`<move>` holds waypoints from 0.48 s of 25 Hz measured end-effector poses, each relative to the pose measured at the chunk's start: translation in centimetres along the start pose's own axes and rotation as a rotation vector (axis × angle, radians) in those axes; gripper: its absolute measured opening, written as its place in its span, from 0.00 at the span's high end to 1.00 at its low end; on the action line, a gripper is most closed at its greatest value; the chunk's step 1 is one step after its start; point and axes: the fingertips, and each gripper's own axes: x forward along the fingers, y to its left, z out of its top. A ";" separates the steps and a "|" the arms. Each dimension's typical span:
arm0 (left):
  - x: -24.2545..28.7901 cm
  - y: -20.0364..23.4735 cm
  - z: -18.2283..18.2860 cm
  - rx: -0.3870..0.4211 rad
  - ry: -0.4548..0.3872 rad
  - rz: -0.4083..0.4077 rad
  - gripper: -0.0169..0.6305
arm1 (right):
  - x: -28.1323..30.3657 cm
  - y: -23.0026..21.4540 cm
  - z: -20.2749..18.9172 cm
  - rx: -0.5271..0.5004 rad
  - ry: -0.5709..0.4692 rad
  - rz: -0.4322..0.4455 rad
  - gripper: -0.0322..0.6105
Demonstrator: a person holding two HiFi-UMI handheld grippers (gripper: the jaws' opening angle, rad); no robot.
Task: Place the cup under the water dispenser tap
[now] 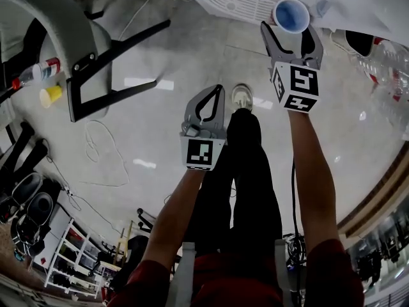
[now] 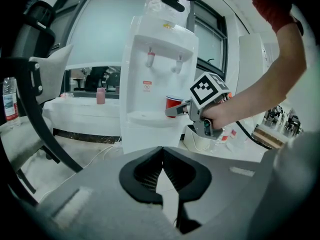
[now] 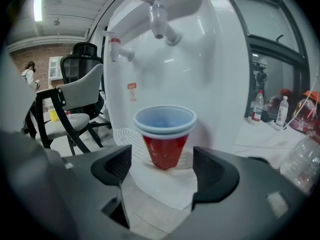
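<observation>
A red cup [image 3: 165, 134] with a pale blue inside stands upright on the white drip tray [image 3: 125, 134] of the water dispenser [image 3: 215, 59], below its right-hand tap [image 3: 161, 18]. My right gripper [image 3: 162, 169] is open just in front of the cup, one jaw on each side, and the pads do not touch it. The head view shows the cup [image 1: 291, 15] at the tips of the right gripper [image 1: 291, 38]. My left gripper [image 1: 216, 91] hangs back over the floor, shut and empty. The left gripper view shows the cup [image 2: 173, 105] under the tap [image 2: 178, 64].
A grey office chair [image 1: 64, 37] stands to the left, with a bottle [image 1: 38, 71] and a yellow cup [image 1: 51, 95] near it. A cable [image 1: 102, 152] lies on the floor. Plastic bottles [image 1: 383, 62] sit right of the dispenser. A white bin [image 2: 200, 141] stands beside it.
</observation>
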 end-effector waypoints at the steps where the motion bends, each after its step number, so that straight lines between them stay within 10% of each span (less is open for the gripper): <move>1: -0.3 0.0 0.0 0.007 0.006 0.000 0.97 | -0.4 0.2 -0.5 0.007 0.013 0.000 0.37; 12: -5.5 -0.2 5.9 0.010 -0.054 0.014 0.97 | -11.0 4.1 -2.4 0.033 0.115 0.011 0.37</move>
